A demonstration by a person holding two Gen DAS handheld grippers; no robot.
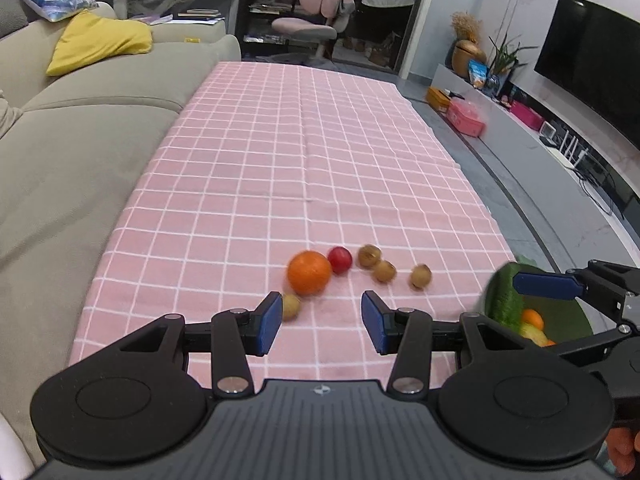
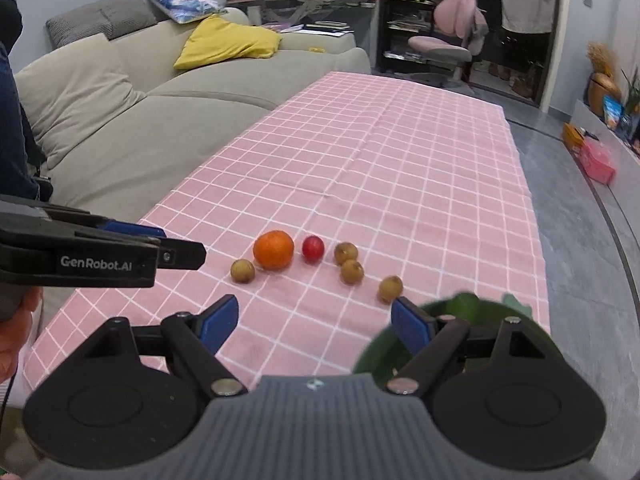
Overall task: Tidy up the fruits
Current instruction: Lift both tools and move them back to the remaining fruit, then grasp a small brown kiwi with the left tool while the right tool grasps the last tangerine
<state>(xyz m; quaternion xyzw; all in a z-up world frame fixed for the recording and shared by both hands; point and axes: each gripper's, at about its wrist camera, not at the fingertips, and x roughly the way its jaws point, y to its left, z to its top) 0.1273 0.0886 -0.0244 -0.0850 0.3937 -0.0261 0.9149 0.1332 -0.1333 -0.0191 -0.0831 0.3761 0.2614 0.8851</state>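
Pink-checked table (image 1: 320, 152), fruit loose; left hand-held gripper (image 1: 320, 320) half-open and empty, right hand-held gripper (image 2: 314, 322) wide, empty. The orange (image 1: 309, 272) looks firm, rollable: squeeze its middle.

Soft, even indoor light, faint shadows under the fruit, strong fisheye bending and dark corners at the edges, green bowl (image 2: 460, 320) blurred, slight motion blur on nearby fruit.

Orange (image 2: 273, 255), red plum (image 2: 313, 249) and four small brown fruits (image 2: 351, 271) lie loose, clustered on pink checked cloth (image 2: 360, 152). Green bowl (image 1: 568, 320) just right of them already holds orange and yellow fruit.
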